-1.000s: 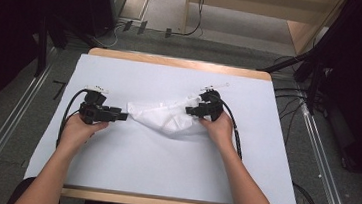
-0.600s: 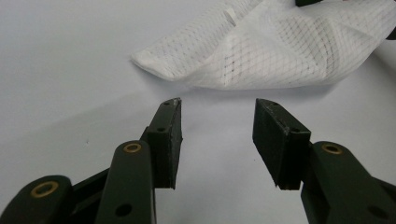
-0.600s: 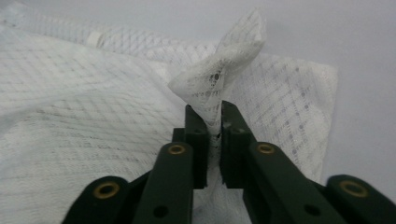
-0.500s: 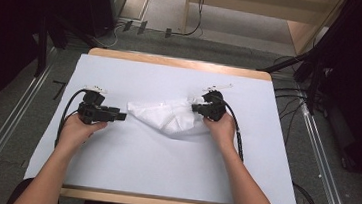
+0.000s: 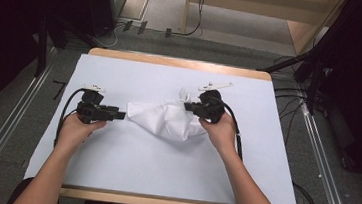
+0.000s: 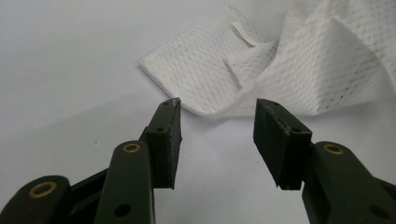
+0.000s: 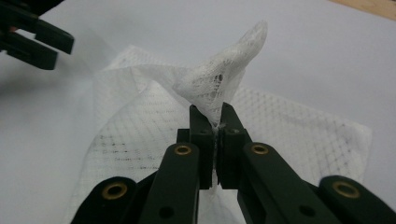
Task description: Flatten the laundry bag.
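White mesh bag on a table covered by a pale sheet, seen from above and from both grippers. The bag lies crumpled near the middle of the sheet, between the two grippers; its net weave shows clearly in both gripper views, and whether anything lies inside it cannot be told. A small white tab sits on the folded fabric in the left gripper view.

Right gripper: jaws pressed together on a bunched corner of the bag, which stands up above the jaw tips as a twisted peak in the right gripper view. The rest of the bag spreads flat on the sheet below and behind that pinch. In the high view the right hand grasps the gripper from the near side, forearm running in from the bottom edge, the jaws pointing left toward the bag's upper right part.

Left gripper: jaws parted with clear space between them and nothing held. In the left gripper view the pads stand just short of the bag's near edge, apart from it. The left hand holds its gripper low over the sheet, jaws pointing right toward the bag's left end, cable looping behind the wrist.
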The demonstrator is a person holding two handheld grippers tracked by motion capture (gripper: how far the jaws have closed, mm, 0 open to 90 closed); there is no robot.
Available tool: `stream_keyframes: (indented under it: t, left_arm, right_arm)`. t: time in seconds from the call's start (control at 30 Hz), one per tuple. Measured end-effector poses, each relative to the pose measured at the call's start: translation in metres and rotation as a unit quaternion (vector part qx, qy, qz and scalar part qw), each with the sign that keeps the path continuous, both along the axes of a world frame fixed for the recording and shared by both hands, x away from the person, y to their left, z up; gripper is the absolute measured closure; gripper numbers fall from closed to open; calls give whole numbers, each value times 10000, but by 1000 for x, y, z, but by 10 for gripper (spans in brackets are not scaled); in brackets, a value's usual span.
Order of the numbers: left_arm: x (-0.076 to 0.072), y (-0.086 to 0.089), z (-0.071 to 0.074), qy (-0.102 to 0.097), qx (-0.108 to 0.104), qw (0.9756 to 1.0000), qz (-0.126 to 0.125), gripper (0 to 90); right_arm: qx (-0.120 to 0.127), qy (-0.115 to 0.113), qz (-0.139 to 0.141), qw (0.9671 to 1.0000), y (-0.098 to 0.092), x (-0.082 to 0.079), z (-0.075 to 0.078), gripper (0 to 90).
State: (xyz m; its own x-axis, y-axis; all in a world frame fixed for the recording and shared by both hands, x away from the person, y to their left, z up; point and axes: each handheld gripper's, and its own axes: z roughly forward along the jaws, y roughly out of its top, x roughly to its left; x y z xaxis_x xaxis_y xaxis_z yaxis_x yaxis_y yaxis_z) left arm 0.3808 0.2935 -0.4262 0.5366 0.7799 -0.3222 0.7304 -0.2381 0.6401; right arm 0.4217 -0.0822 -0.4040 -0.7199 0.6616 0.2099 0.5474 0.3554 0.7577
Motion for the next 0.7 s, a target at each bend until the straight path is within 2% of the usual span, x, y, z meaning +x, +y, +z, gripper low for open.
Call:
stream_keyframes:
  t: [0.1, 0.17, 0.27, 0.4, 0.47, 0.6, 0.7]
  left_arm:
    - [1, 1, 0, -17, 8, 10000, 10, 525]
    - [1, 1, 0, -16, -7, 10000, 12, 525]
    - [1, -1, 1, -33, -28, 10000, 42, 525]
    - [2, -2, 1, -47, 1, 10000, 5, 525]
    - [3, -3, 1, -51, 12, 10000, -9, 525]
    - [4, -4, 1, -46, 17, 10000, -31, 523]
    - [4, -5, 1, -58, 19, 10000, -41, 520]
  right_arm:
    - [102, -43, 110, 9999, 4, -9, 8, 888]
    - [105, -40, 152, 9998, 5, -12, 9, 888]
    - [55, -88, 365, 9993, 12, -27, 11, 888]
    - [2, -86, 512, 9987, 17, -37, 10, 887]
    - [-77, -95, 651, 9978, 21, -48, 6, 886]
    - [0, -25, 737, 9973, 24, -55, 3, 886]
    - [-34, 24, 831, 9965, 30, -59, -4, 886]
